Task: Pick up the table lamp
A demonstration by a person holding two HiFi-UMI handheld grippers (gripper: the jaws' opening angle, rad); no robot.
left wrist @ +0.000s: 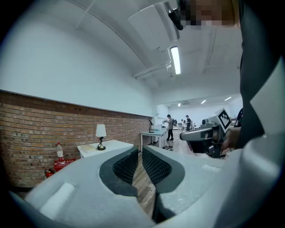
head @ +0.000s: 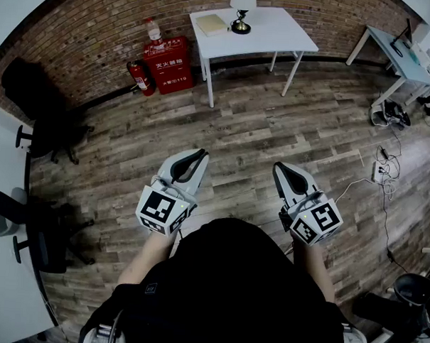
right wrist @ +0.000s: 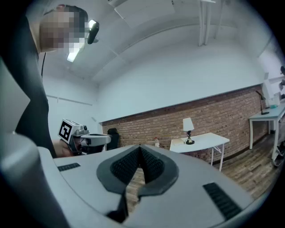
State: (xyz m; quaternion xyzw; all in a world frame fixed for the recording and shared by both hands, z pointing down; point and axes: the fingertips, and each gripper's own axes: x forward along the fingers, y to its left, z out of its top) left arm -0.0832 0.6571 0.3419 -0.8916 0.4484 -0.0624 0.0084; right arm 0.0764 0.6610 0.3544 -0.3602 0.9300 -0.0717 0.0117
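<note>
The table lamp (head: 241, 8), with a white shade on a dark stem and base, stands on a white table (head: 278, 31) against the brick wall, far across the wooden floor. It also shows in the left gripper view, lamp (left wrist: 101, 133), and in the right gripper view, lamp (right wrist: 189, 129). My left gripper (head: 204, 154) is held out level in front of me, jaws together with nothing between them. My right gripper (head: 278, 166) is beside it, also shut and empty. Both are far short of the table.
A pale pad (head: 212, 23) lies on the table beside the lamp. A red cabinet (head: 168, 62) with a bottle on top and a fire extinguisher (head: 139, 77) stand left of the table. Black chairs (head: 40, 110) are at the left, another desk (head: 394, 58) and floor cables (head: 381, 167) at the right.
</note>
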